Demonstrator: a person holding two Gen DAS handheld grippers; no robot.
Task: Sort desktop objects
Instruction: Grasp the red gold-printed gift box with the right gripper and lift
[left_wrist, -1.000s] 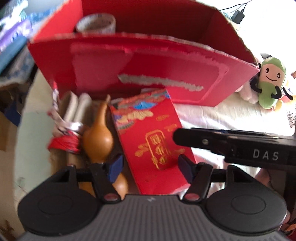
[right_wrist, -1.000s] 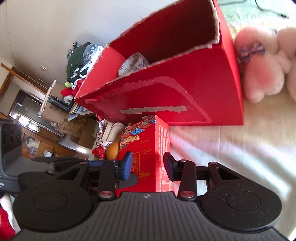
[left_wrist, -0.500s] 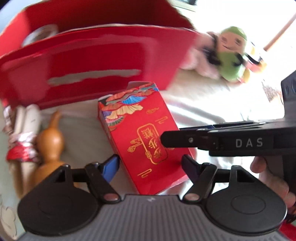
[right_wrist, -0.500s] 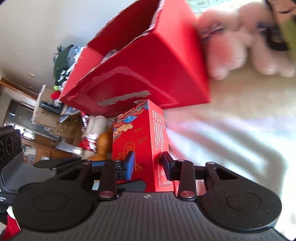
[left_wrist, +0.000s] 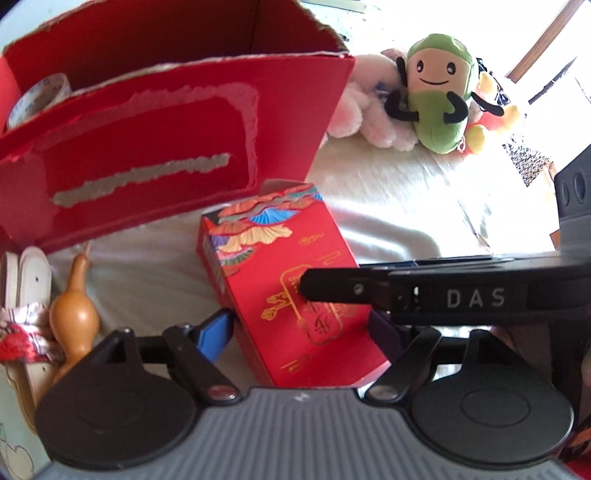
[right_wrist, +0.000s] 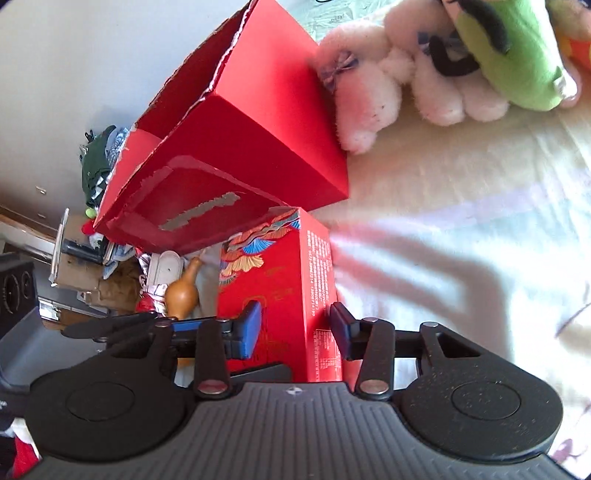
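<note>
The small red cardboard carton with gold lettering and fan patterns (left_wrist: 291, 291) stands tilted just in front of the large open-topped red cardboard box (left_wrist: 166, 147), presumably lifted for dropping into it. The right tool (right_wrist: 295, 328) straddles the carton's narrow sides, its blue pads touching or nearly so; I cannot tell whether it truly clamps. The left tool (left_wrist: 303, 332) sits spread wide around the carton's lower end, touching nothing, likely as a guard. Left of the carton lies a tan wooden gourd (left_wrist: 75, 310). Right of the large box sits a green plush toy (left_wrist: 439, 92) on the cloth-covered surface (left_wrist: 406, 206).
</note>
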